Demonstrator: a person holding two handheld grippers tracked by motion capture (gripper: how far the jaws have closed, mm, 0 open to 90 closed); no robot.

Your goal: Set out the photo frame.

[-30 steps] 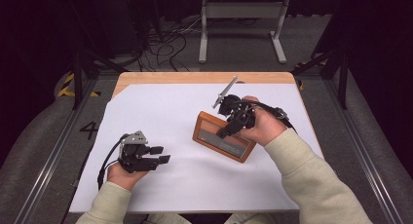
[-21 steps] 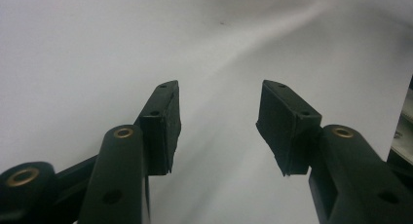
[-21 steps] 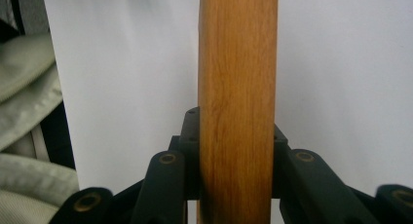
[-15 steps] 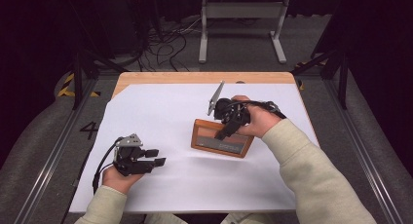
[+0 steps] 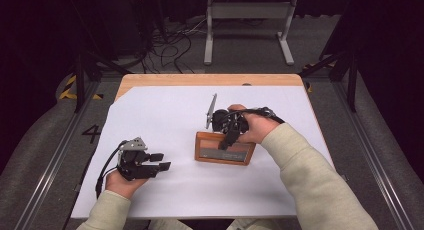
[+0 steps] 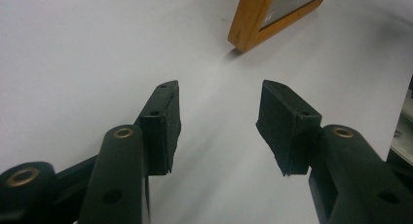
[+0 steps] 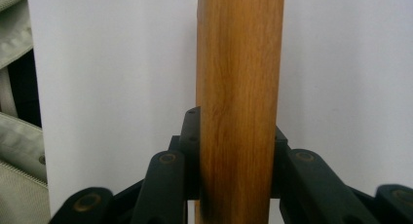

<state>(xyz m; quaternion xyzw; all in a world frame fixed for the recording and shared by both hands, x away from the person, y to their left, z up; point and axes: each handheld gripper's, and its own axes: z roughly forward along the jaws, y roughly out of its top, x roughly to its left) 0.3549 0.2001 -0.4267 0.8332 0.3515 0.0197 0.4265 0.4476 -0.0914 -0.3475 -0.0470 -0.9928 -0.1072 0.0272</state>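
Observation:
A wooden picture frame (image 5: 222,149) with a grey glazed face is held tilted at the middle of the table, its lower edge close to the white sheet. My right gripper (image 5: 229,140) comes down on its top edge. In the right gripper view both pads clamp the wooden frame rail (image 7: 238,63), which runs up between the jaws of the right gripper (image 7: 235,136). My left gripper (image 5: 159,161) rests low at the front left, pointing right, open and holding nothing. In the left gripper view the left gripper (image 6: 219,121) faces bare sheet, with a frame corner (image 6: 251,19) farther off.
A white sheet (image 5: 165,115) covers the wooden table (image 5: 200,80). Beyond the far edge stand a metal stand (image 5: 247,12) and floor cables (image 5: 170,42). Rails run along both sides of the table. A beige sleeve (image 5: 310,180) crosses the front right.
My right hand has brought the frame down and a little toward the front, and the gripper's grey plate now stands more upright. The left gripper has stayed put.

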